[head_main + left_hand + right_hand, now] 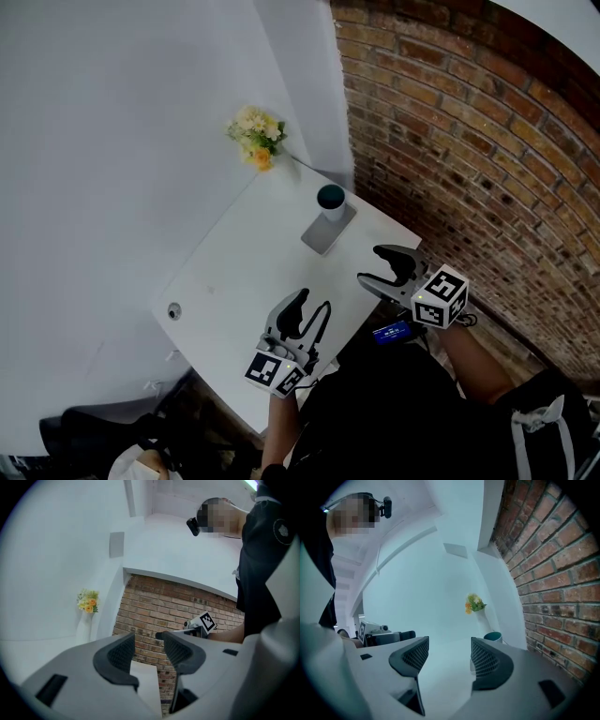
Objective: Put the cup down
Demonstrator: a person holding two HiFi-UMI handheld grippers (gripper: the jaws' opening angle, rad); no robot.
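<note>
Cup [330, 200]: it stands upright on a grey mat [322, 236] at the far end of the table [253, 272], close to the brick wall [469, 141]. Nothing touches it, so we judge it already put down.
Right gripper [370, 264]: its jaws are a narrow gap apart with nothing between them. It is held at the table's near right edge, well apart from the cup.
Left gripper [312, 305]: its jaws are also narrow and empty, and it is held level over the near edge (it faces the wall, not the cup).
Why so: we read both grippers as resting clear of the cup.
Around: flowers [256, 136] stand in a white vase in the corner beyond the cup. A small round fitting [173, 311] sits on the table's left part.
In the way: bare table lies between the grippers and the cup. The wall and flowers crowd its far side, so we would reach in from the near side.
</note>
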